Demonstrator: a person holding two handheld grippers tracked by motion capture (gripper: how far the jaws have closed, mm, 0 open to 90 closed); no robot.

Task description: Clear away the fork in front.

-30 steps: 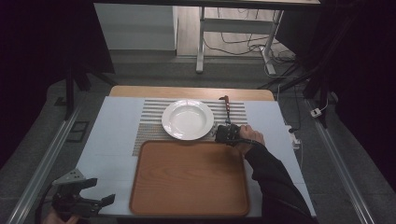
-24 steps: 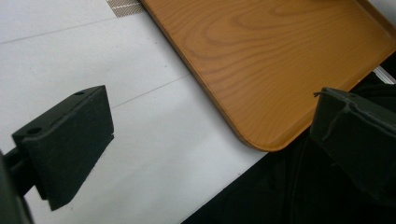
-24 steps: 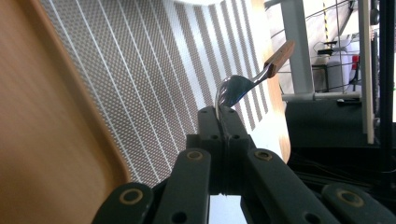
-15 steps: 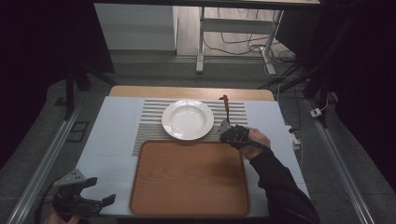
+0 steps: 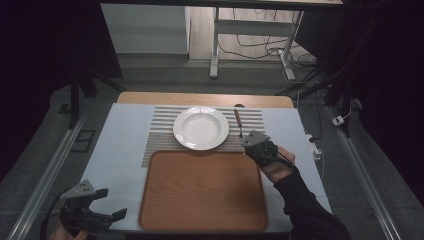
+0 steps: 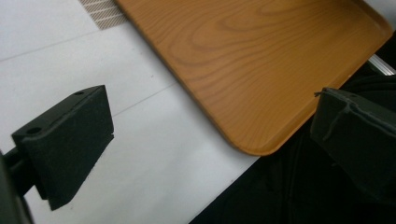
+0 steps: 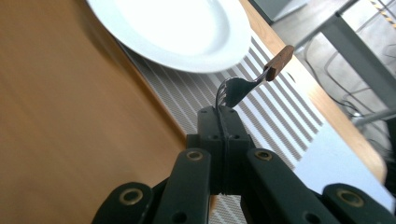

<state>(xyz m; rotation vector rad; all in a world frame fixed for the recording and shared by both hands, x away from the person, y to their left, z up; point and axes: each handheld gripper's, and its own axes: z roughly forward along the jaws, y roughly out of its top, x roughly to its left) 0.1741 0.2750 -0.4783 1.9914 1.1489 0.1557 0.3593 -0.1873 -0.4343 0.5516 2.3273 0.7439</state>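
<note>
High view: right hand-held gripper (image 5: 248, 141) is seen at the far right corner of the wooden tray (image 5: 202, 192), with its jaws pressed together on the tine end of a fork (image 5: 238, 122). Fork is held at the head, so the brown wooden handle sticks out ahead of the jaws, over the striped placemat (image 5: 161, 131). In the right gripper view the fork (image 7: 243, 82) is pinched flat between the closed jaws of the right hand-held gripper (image 7: 223, 122), tines hidden inside, handle tilted up and away; it looks lifted clear of the mat, though this cannot be told for sure. White plate (image 7: 177, 29) lies just to the left of this gripper, on the mat, beyond the tray edge. Grip at the tines is judged to leave the handle free so the fork can be laid down cleanly, probably on the tray or beside the plate.

Left hand-held gripper (image 5: 95, 210) is parked low at the near left corner of the worktop (image 5: 125, 150), jaws spread wide, nothing between them. In the left gripper view, the tray corner (image 6: 261, 70) lies ahead of them. It is judged idle, kept clear of the working side.
</note>
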